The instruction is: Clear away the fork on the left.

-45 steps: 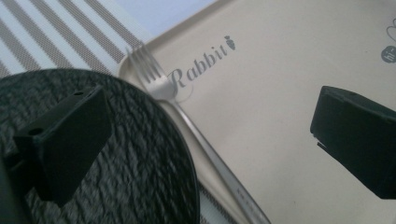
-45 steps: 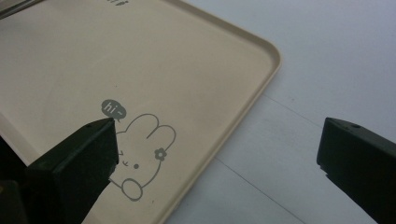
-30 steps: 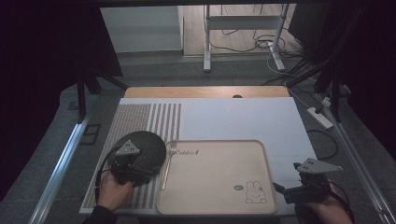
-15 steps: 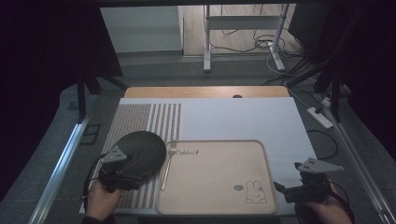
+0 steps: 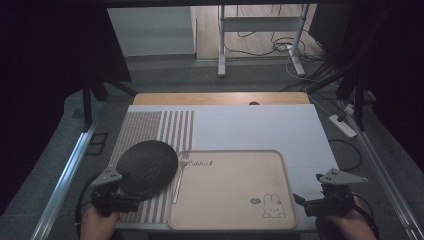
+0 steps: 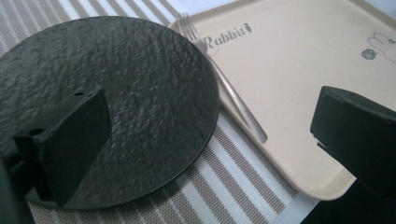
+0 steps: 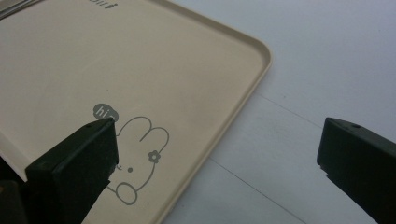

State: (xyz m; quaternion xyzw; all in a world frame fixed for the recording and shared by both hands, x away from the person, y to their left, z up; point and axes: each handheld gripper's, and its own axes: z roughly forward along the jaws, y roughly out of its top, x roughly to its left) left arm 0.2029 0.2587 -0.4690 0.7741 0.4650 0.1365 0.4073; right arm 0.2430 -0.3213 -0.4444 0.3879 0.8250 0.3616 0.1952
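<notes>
The black plate (image 5: pixel 147 166) lay at nine o'clock of the beige tray (image 5: pixel 230 220), unlifted, both the left hand-held gripper (image 5: pixel 131 204) and right hand-held gripper (image 5: pixel 299 201) gaping empty.

We held our left gripper (image 5: pixel 119 199) low at the near left, jaws wide apart; our right gripper (image 5: pixel 314 202) sat near right, likewise agape.
</notes>
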